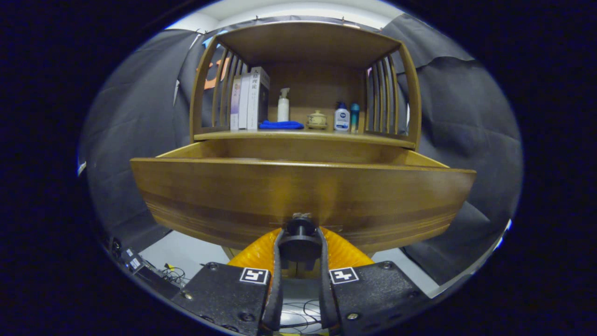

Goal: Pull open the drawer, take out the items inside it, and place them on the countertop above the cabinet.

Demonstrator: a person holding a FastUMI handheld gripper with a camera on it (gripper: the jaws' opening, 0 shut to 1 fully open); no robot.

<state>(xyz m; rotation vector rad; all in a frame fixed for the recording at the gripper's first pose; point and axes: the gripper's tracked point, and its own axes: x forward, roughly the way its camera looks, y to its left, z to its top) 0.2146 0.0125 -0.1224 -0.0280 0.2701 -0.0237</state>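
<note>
A wooden drawer (298, 191) stands pulled out from the cabinet, its wide front panel right ahead of me. My gripper (299, 242) is shut on the drawer's round dark knob (300, 226), one finger pressing each side of it. The drawer's inside is hidden behind its front panel. Above it lies the countertop (303, 135) of the cabinet, under a wooden shelf frame with slatted sides.
On the countertop stand several boxes (249, 100), a white pump bottle (283, 106), a folded blue cloth (281, 125), a small lidded pot (317, 120), a white bottle (342, 118) and a teal bottle (355, 116). Cables and a small device (135, 263) lie on the floor at lower left.
</note>
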